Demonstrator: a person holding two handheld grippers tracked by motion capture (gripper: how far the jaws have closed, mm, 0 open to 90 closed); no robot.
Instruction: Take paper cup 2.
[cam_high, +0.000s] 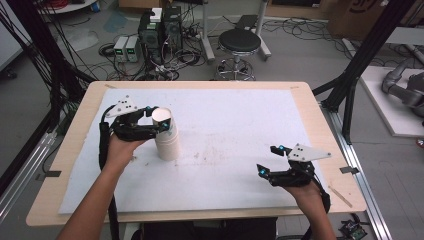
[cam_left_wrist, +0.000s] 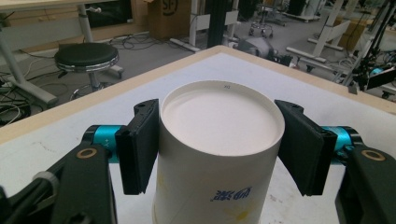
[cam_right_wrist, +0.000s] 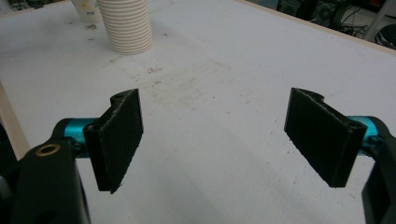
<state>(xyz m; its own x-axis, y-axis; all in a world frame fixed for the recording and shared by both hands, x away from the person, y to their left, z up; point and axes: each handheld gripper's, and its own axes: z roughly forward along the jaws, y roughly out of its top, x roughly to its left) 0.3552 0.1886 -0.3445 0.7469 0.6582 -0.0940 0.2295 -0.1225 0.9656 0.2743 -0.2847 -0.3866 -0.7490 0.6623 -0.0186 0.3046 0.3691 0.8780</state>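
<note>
Clamping left claw (cam_high: 156, 118) on cup stack (cam_high: 166, 137); right claw (cam_high: 271, 160) apart, stool (cam_high: 239, 42) beyond table (cam_high: 310, 107).

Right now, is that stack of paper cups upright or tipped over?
Upright, mouth down: the stack of paper cups stands on the table, closed bottom facing up.
</note>
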